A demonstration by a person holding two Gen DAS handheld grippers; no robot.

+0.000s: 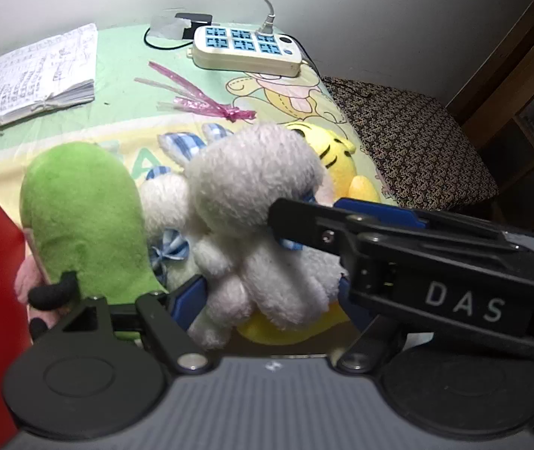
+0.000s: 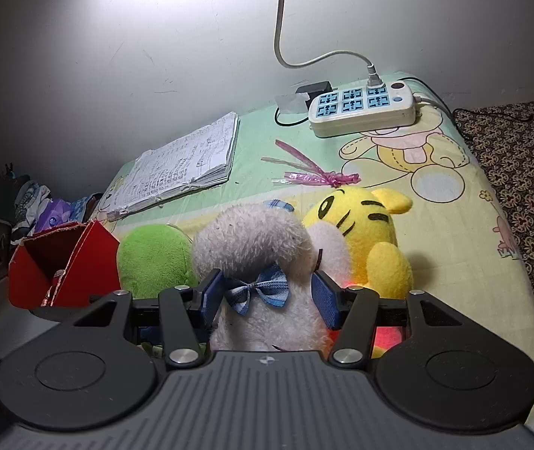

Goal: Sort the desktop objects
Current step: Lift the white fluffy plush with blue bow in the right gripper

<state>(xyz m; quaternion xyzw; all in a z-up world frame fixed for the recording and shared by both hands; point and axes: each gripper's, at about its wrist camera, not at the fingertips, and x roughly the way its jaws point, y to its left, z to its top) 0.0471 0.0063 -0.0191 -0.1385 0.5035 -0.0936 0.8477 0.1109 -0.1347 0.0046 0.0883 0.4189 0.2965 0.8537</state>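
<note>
Plush toys crowd the near edge of the cartoon-print desk cover (image 2: pixel 454 202): a white plush rabbit (image 2: pixel 252 247) in the middle, a green plush (image 2: pixel 154 258) at its nine o'clock, a yellow tiger plush (image 2: pixel 364 232) at its three o'clock. The right gripper (image 2: pixel 267 296) is clenched on the rabbit, blue pads pressing its body just below the checked bow (image 2: pixel 257 292), probably because the neck is the narrowest, firmest place to pinch. In the left wrist view the left gripper (image 1: pixel 270 296) brackets the same rabbit (image 1: pixel 252 202), but I cannot tell whether it grips. A red box (image 2: pixel 60 266) stands open at nine o'clock, likely the sorting bin. The notebook (image 2: pixel 180 165) and power strip (image 2: pixel 360 112) lie toward twelve o'clock.
</note>
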